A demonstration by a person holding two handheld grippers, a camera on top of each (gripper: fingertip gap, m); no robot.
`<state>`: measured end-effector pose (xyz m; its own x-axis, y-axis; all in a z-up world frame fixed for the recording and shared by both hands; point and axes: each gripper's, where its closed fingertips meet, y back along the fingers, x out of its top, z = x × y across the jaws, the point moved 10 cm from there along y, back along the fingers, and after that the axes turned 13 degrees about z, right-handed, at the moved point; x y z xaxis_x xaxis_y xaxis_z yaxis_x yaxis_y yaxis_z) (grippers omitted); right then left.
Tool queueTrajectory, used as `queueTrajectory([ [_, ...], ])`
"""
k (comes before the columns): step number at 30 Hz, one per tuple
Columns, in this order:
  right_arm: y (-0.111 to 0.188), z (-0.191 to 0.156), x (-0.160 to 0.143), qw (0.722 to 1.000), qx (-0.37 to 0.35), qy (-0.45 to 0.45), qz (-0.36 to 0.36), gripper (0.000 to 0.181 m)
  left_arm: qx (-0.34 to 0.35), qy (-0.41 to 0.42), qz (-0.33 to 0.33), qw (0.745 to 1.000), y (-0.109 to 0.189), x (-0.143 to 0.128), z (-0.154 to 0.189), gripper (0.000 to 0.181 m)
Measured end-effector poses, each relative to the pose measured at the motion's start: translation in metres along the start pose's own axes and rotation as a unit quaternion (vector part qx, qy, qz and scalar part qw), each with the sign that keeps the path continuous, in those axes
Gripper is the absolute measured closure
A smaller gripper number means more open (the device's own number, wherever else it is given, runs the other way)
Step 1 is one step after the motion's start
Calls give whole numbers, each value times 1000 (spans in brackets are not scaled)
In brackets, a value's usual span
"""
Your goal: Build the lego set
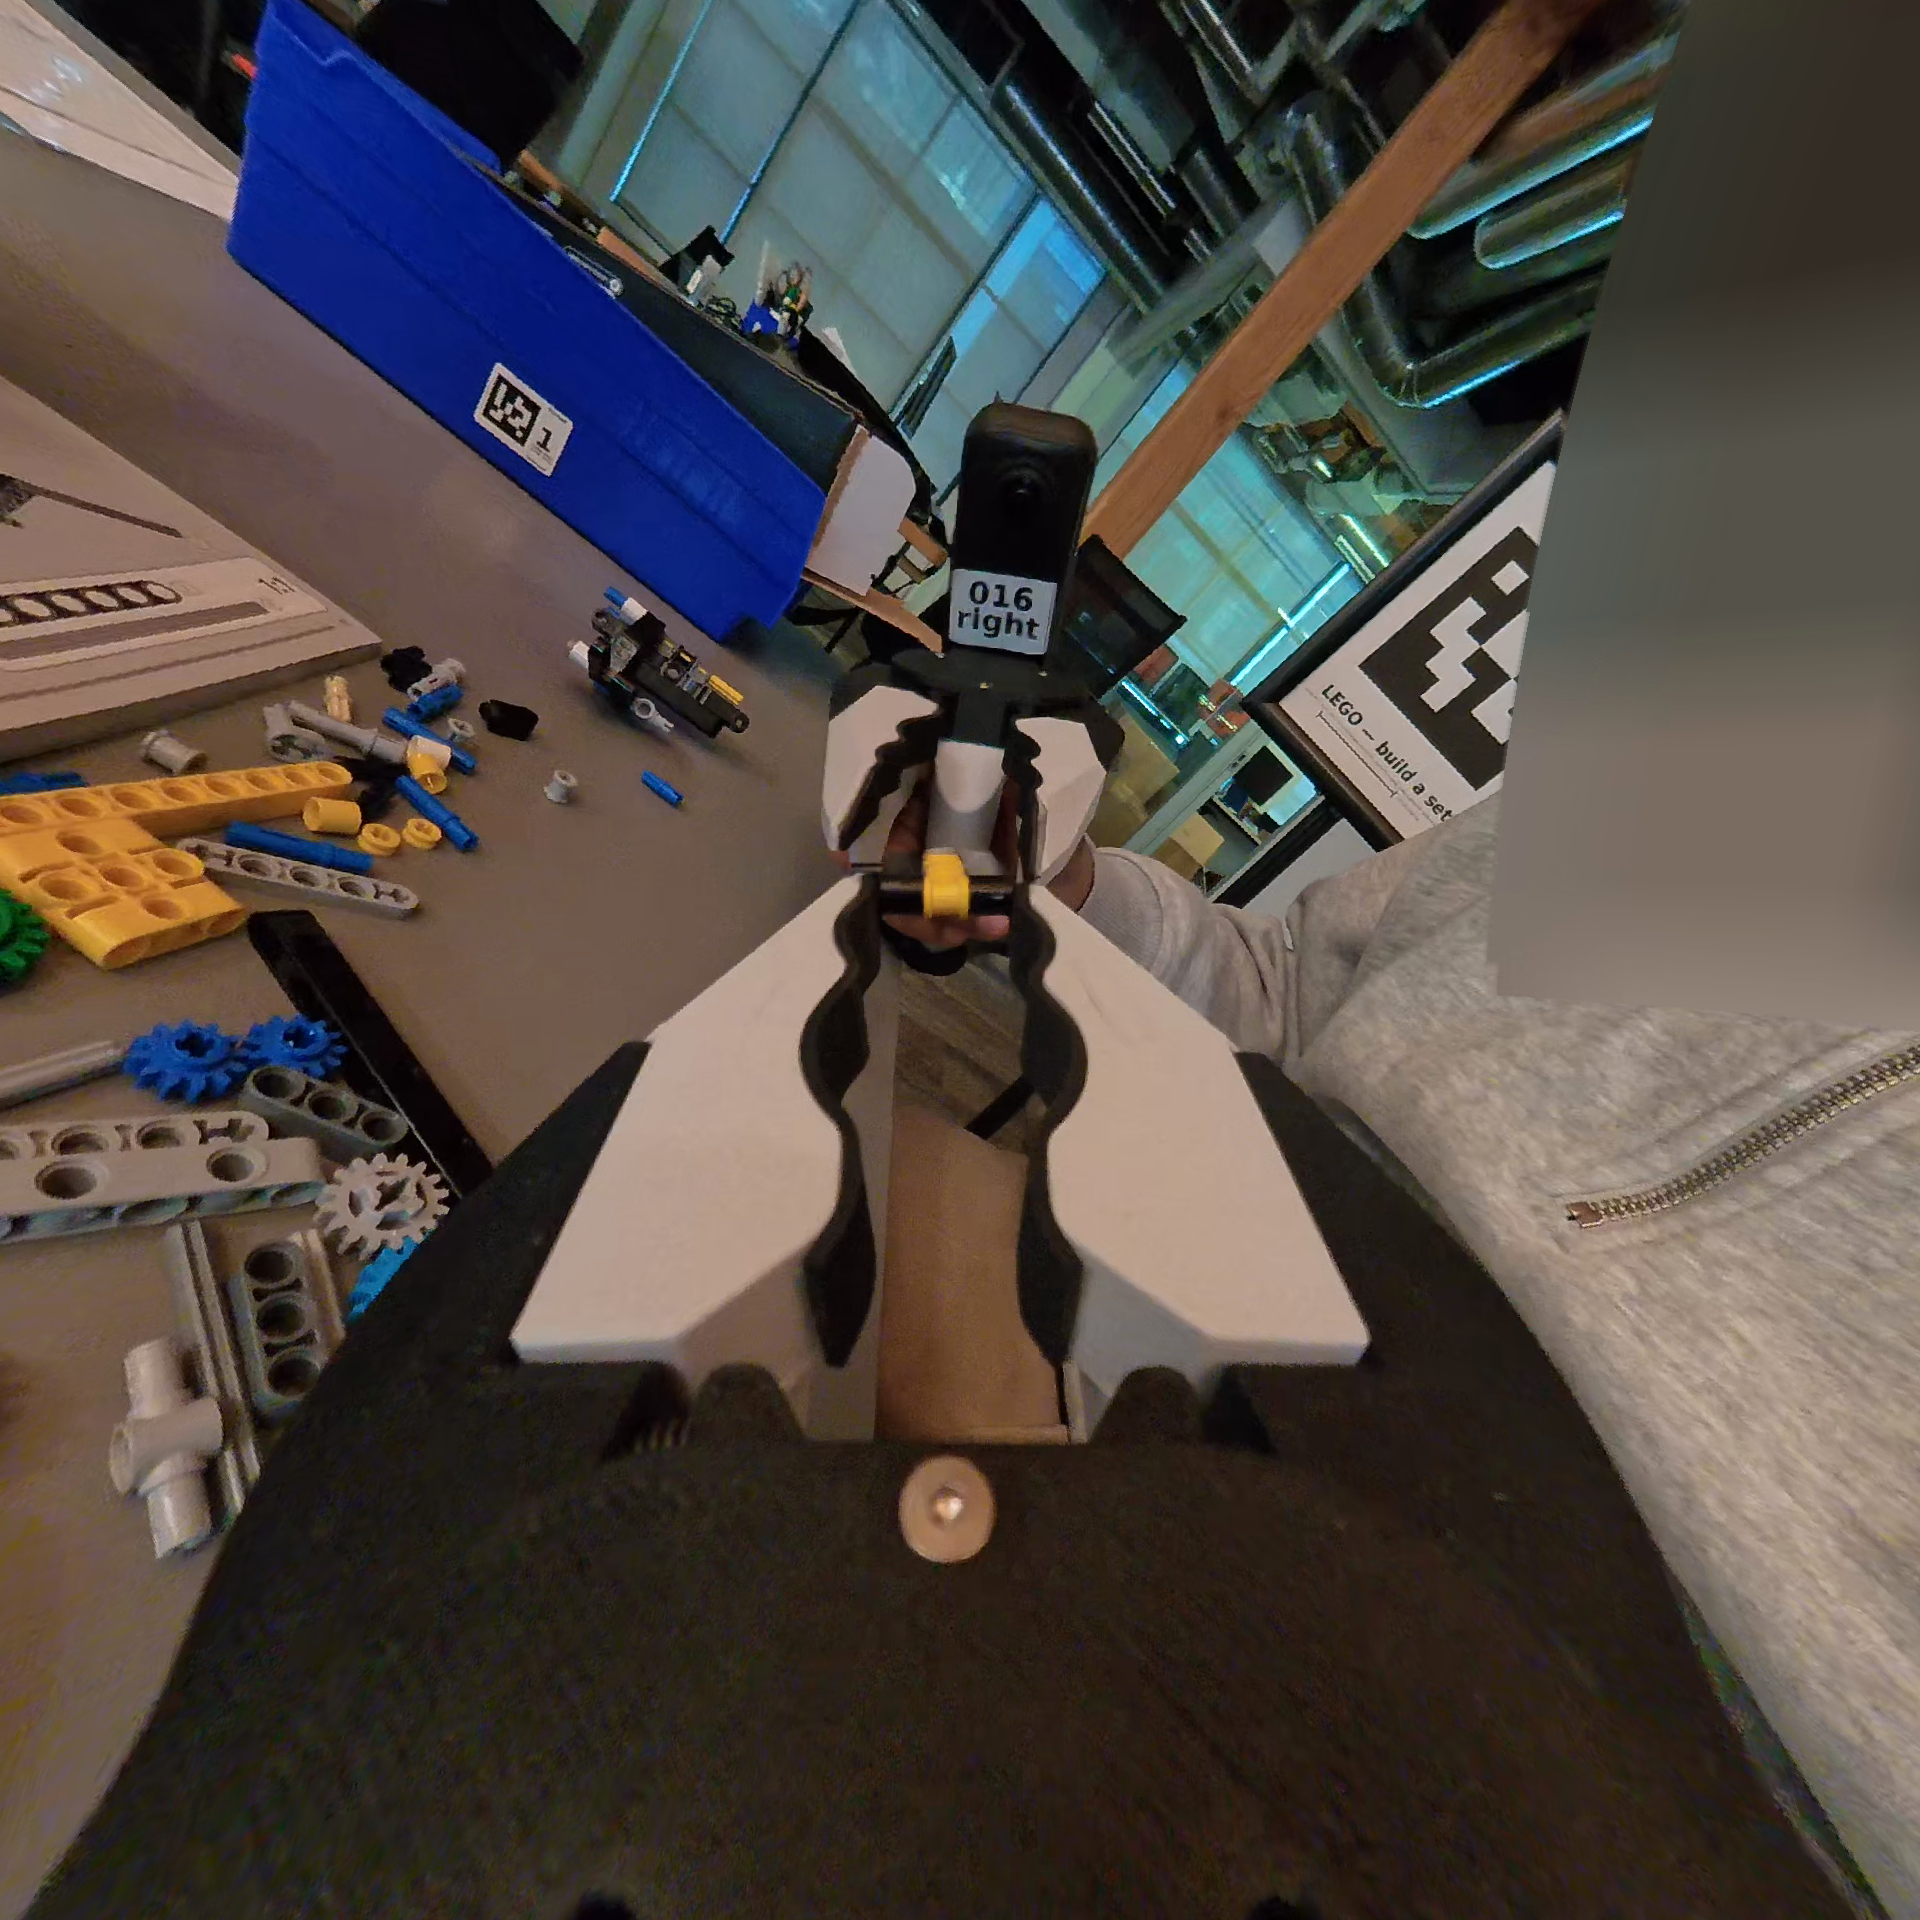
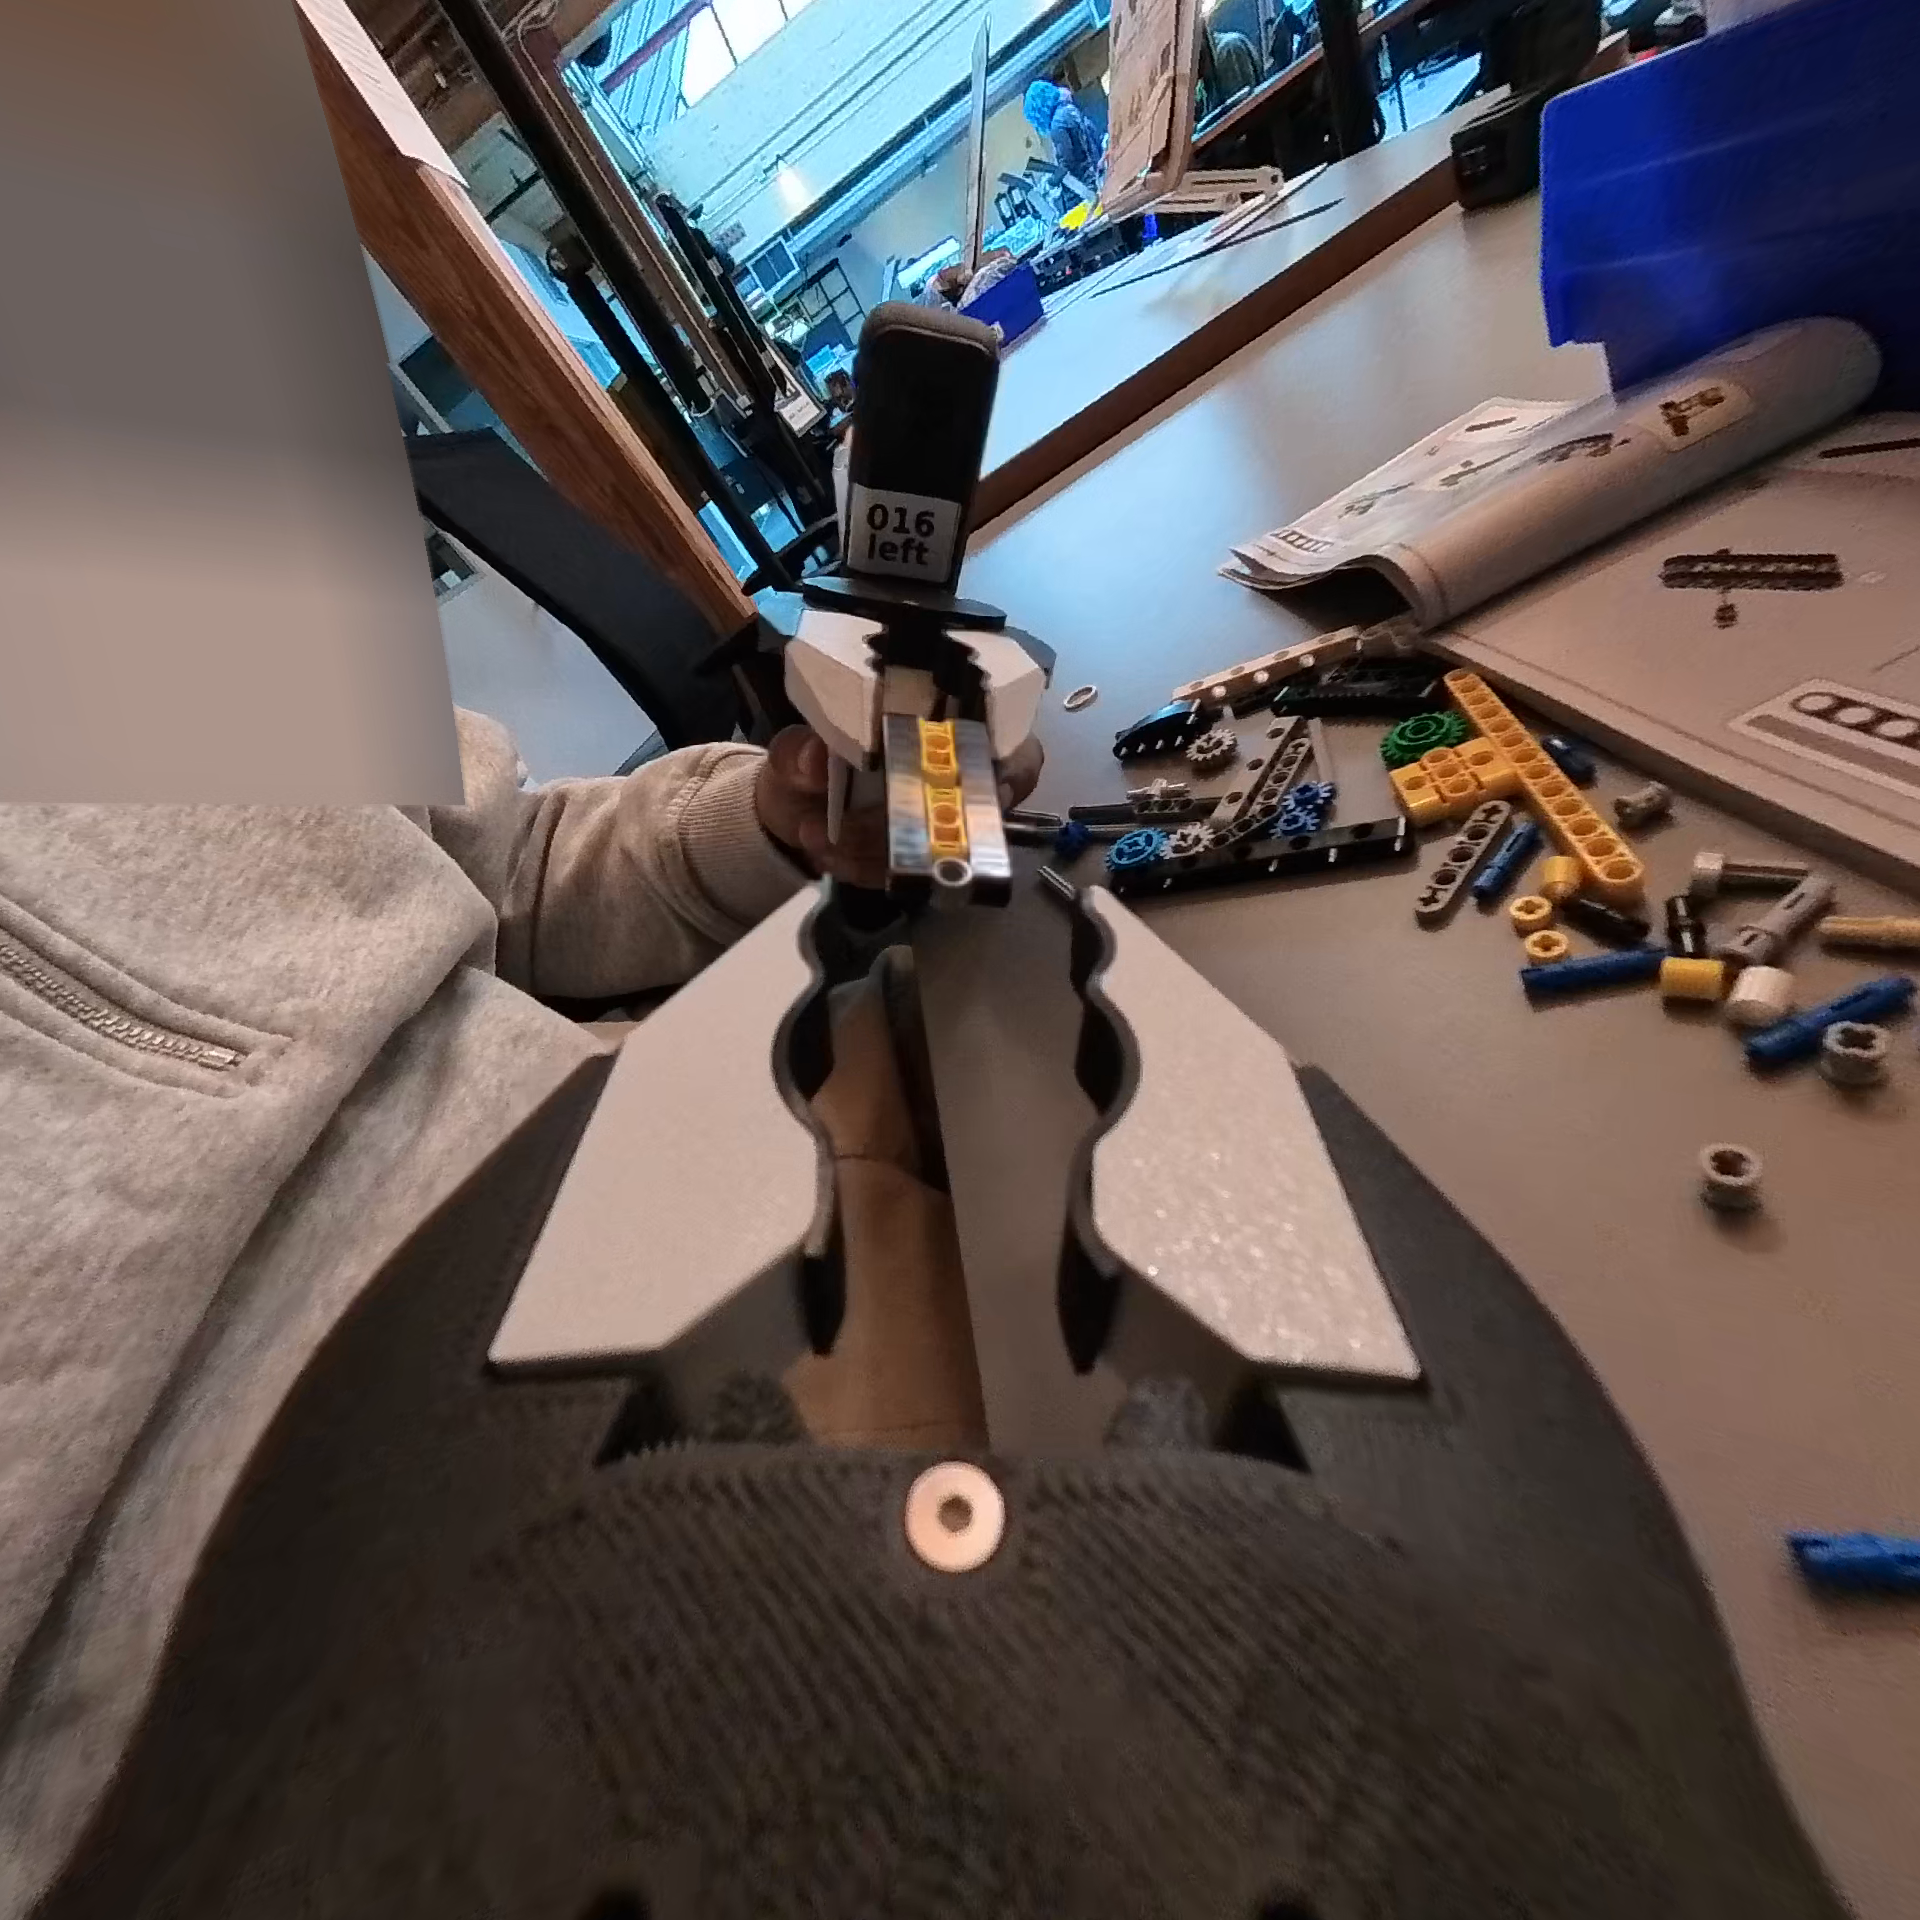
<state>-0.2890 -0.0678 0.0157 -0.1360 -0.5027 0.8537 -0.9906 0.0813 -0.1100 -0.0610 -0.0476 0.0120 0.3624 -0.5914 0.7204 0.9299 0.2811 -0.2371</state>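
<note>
Both grippers are raised off the table and point at each other, tip to tip. My left gripper (image 1: 940, 920) is shut on a long grey and yellow beam assembly (image 2: 945, 805), seen edge-on as a grey strip (image 1: 883, 1143) in the left wrist view. My right gripper (image 2: 956, 904) is shut on a short black axle with a yellow bush (image 1: 945, 883), held crosswise between its fingertips. The axle sits right at the end of the assembly; I cannot tell if they touch. The left gripper also shows in the right wrist view (image 2: 920, 707), and the right gripper in the left wrist view (image 1: 951, 831).
Loose parts lie on the grey table (image 1: 540, 935): yellow beams (image 1: 114, 842), blue gears (image 1: 187, 1060), grey beams (image 1: 156, 1174), blue pins (image 2: 1829, 1023). A small black sub-assembly (image 1: 665, 675) stands near a blue bin (image 1: 520, 343). An open instruction booklet (image 2: 1662, 665) lies behind. A person's grey sleeve (image 1: 1558, 1195) is close. Left tips to right tips: about 4 cm.
</note>
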Motion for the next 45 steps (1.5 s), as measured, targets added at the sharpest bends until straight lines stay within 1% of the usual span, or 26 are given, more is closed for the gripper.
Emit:
queueTrajectory([
  [4,-2,-2,-2,1000,10,-22,8,129,-22,-25,-1,999,0,-1,6,159],
  [7,-7,-3,-5,999,20,-41,2,128,-31,-44,-7,999,-1,-2,10,159],
  [11,-12,-6,-10,998,35,-58,-6,130,-40,-49,-12,998,-2,-3,12,159],
  [16,-15,-7,-12,993,55,-100,5,130,-54,-64,-23,996,-3,-5,16,159],
  [19,-15,-6,-13,991,64,-118,4,135,-56,-73,-35,995,-5,-7,17,159],
  [22,-17,-8,-16,990,76,-123,-9,147,-57,-78,-35,995,-5,-8,18,159],
  [24,-18,-10,-17,990,78,-118,-15,156,-58,-77,-35,995,-5,-7,18,159],
  [28,-18,-11,-17,992,67,-103,-15,157,-53,-70,-34,996,-5,-7,17,158],
  [29,-17,-11,-16,993,62,-95,-11,157,-44,-68,-31,996,-5,-7,16,155],
  [31,-14,-10,-13,998,24,-56,-10,158,-29,-63,-20,997,-4,-5,13,143],
  [32,-12,-10,-12,1000,-12,-12,-21,158,-24,-60,-13,998,-3,-4,12,138],
  [33,-11,-11,-11,996,-55,51,-43,158,-20,-56,-7,998,-2,-3,11,135],
  [34,-11,-13,-11,985,-88,127,-75,157,-16,-52,-1,998,-1,-2,10,135],
  [35,-13,-18,-12,968,-106,202,-108,158,-10,-51,2,999,-1,-1,9,134],
  [38,-20,-28,-24,895,-139,379,-189,157,0,-54,5,999,-1,-1,8,134],
  [40,-25,-30,-37,848,-131,457,-233,157,8,-57,-5,998,-2,-2,8,134],
  [42,-28,-31,-47,809,-115,517,-257,157,29,-66,-19,997,-5,-4,7,134],
  [44,-29,-33,-52,780,-102,563,-253,157,62,-85,-53,993,-10,-9,7,135],
  [45,-29,-34,-53,773,-97,576,-248,157,89,-100,-79,988,-13,-13,7,135],
])
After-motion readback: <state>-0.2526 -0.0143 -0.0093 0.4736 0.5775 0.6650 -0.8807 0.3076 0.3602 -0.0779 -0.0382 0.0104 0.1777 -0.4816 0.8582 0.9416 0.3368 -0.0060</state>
